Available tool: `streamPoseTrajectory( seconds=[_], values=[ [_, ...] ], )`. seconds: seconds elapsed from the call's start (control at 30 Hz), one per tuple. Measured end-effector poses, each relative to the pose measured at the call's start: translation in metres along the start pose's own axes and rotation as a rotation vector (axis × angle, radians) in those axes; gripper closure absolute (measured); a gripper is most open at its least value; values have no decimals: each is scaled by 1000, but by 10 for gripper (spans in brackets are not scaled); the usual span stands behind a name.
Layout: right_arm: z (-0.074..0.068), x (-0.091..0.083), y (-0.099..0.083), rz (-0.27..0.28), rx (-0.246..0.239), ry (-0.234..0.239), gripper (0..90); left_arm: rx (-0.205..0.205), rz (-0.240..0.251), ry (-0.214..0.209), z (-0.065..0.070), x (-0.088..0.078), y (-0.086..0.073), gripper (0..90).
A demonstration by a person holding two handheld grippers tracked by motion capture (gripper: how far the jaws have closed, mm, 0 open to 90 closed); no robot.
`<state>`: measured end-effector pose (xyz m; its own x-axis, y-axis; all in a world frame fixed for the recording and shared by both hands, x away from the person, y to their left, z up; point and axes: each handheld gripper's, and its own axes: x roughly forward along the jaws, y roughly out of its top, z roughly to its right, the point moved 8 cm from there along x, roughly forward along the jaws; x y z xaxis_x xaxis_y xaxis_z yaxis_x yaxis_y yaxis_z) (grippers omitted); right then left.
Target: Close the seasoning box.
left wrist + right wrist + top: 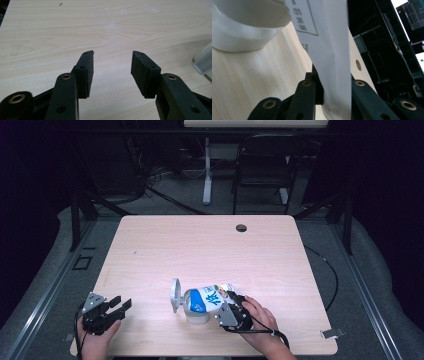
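One carton (pixel 212 296), one cup (pixel 196 312) and two grippers are on view. The carton, white with a blue label, is tipped on its side over the cup near the table's (pixel 200 250) front edge, its round white cap end (pixel 175 295) pointing left. The right gripper (pixel 231 307) has its jaws clamped on the carton's flat end; its own view shows the white carton wall (pixel 332 50) pinched between the two black jaws, with the cup's rim (pixel 249 27) beyond. The left gripper (pixel 117 306) rests at the front left corner, well apart from the carton, jaws wide with nothing between them. The table is pale wood with one round cable hole (pixel 241 228) near its far edge. Behind it, in a dark room, stand one black chair (pixel 262 170) and one white desk leg (pixel 207 175) on grey floor.
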<state>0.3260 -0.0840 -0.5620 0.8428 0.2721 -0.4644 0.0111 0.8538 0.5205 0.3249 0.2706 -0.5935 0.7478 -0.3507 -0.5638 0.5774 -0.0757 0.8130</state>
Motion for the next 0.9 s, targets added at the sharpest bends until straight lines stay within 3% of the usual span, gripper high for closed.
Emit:
streamPoseTrajectory(
  seconds=[0.47,0.67,0.9],
  values=[
    [-4,3,1,54,154,43,806,-6,2,22,-8,-10,-5,533],
    [-3,3,3,85,262,78,807,-7,8,31,-9,-14,-6,532],
    [-2,3,7,108,338,111,807,-13,11,36,-11,-18,-8,533]
  ],
)
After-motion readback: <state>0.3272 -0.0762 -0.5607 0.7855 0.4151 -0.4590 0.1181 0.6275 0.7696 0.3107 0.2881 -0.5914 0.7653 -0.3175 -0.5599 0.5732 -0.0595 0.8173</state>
